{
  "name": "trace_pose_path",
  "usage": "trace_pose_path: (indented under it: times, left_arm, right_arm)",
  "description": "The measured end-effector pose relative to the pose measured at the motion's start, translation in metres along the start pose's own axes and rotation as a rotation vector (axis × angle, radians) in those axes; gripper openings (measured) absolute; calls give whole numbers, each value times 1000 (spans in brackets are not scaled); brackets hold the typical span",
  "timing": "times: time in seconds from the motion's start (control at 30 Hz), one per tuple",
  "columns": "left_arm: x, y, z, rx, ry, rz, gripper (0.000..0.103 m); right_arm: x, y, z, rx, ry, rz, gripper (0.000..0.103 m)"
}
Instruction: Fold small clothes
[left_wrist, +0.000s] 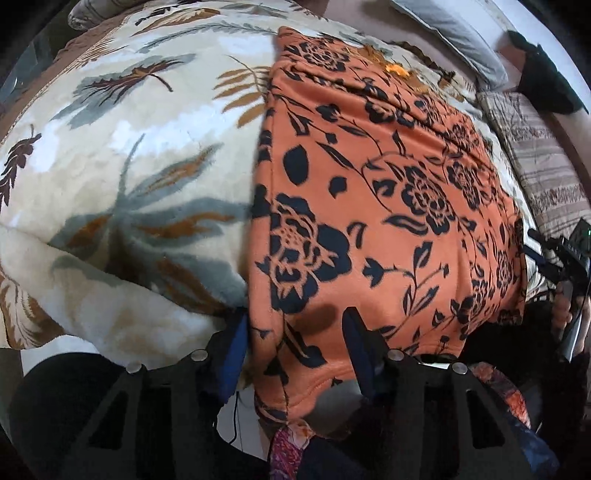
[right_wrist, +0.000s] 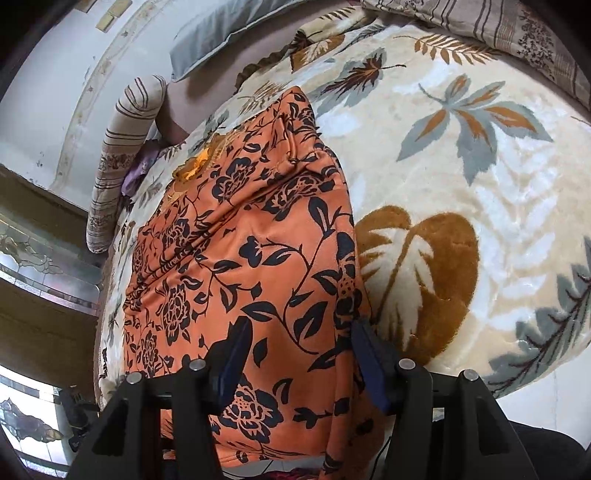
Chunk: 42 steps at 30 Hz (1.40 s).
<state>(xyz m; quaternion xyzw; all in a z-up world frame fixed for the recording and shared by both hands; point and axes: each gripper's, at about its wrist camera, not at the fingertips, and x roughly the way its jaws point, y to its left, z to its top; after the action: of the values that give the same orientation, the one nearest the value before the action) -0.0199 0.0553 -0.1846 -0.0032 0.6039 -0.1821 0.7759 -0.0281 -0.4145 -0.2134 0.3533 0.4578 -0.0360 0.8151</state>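
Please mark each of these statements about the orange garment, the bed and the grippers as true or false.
1. The orange floral garment lies on a leaf-patterned blanket. True.
2. The garment is plain blue. False: it is orange with black flowers.
3. The left gripper straddles the garment's near corner. True.
4. The right gripper hovers over bare blanket. False: the garment's near edge lies between its fingers.
5. A grey pillow lies at the far end of the bed. True.
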Motion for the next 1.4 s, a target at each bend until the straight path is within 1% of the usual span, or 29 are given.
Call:
trace_pose_path:
  times: [0.1,0.2,0.27,0.3,0.33,0.4,0.53,0.67,0.7,0.73,0.8,0.9,0.97,1.07,1.1,1.23,1.3,1.4]
  left_arm:
    - [0,-9,-6,21,10,-9,52]
    - [-1,-12,-11,19,25,-49,52]
    - [-1,-13,-16,21,33,-51,38]
    - [2,-13,-17,21,43,-49,27]
    - [3,-13,-17,17,48,-47,23]
    - [9,-12,-17,-5,56,-30,21]
    - [14,-8,-15,-36,74,-18,21]
    - [18,-12,-15,-18,69,-5,21]
    - [19,-14,-14,-13,64,-5,19]
    - [18,-14,-15,-10,57,-8,14]
    - [17,-16,-14,-11,46,-19,13]
    - [15,-14,-10,-10,39,-48,12]
    - [13,-16,-7,3,31,-70,12]
    - [14,-22,-3,31,42,-70,13]
    - [16,-23,-2,29,46,-63,13]
    - [21,-22,1,12,52,-78,15]
    - [20,-19,0,1,43,-86,15]
    - [20,-18,0,2,39,-94,15]
  right_arm:
    - [-1,-1,0,6,-1,6,60]
    - [-1,0,-1,-1,-2,4,60]
    - [-2,0,-2,-1,-3,5,60]
    - [-2,0,-2,1,-3,6,60]
    - [-2,0,-2,2,-3,7,60]
    - [-2,1,-3,-2,-3,6,60]
    - [-2,1,-4,-7,-1,4,60]
    - [-4,-1,-4,1,4,5,60]
    - [-5,-1,-4,1,5,6,60]
    - [-6,-1,-4,0,7,6,60]
    - [-8,0,-6,1,24,4,60]
    - [-13,-2,-12,-9,70,-13,65]
    - [-19,-3,-17,-18,100,-32,66]
    - [-24,-6,-23,-19,135,-95,67]
    - [-24,-7,-25,-13,149,-98,67]
    - [-12,-6,-39,22,246,-78,67]
    - [0,-2,-50,10,294,-103,67]
    - [18,-4,-62,23,329,-157,67]
